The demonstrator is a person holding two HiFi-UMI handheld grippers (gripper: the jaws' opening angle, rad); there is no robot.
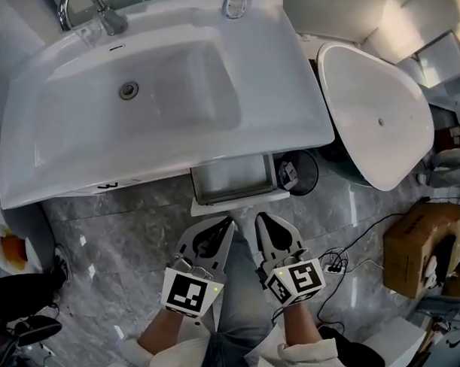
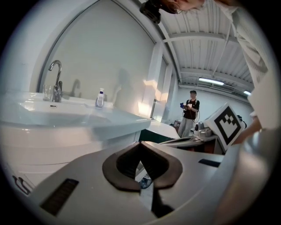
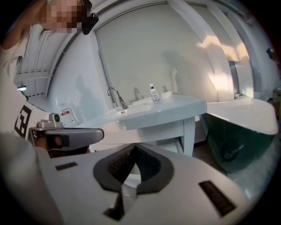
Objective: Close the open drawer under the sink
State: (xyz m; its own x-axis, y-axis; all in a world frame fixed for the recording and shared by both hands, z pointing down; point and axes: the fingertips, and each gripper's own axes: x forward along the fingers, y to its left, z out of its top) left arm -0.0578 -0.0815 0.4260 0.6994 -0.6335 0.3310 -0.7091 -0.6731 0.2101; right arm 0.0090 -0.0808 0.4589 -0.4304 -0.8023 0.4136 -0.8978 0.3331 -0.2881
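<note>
Your grey left gripper (image 1: 228, 222) and right gripper (image 1: 260, 218), both with jaws pressed together on nothing, point at the shallow white open drawer (image 1: 234, 179) just ahead of their tips, under the white ceramic sink (image 1: 293, 106); rigid and probably light-running, it should take a square push on its front edge.

Light grey shells are seen on the left gripper (image 1: 228, 222) and the right gripper (image 1: 260, 218). Each is lined with dark ribbed pads (image 2: 127, 163) and topped by a cube (image 1: 188, 292) of black-and-white square markers. White sleeves (image 1: 158, 355) and blue jeans (image 1: 234, 314) are worn.
</note>
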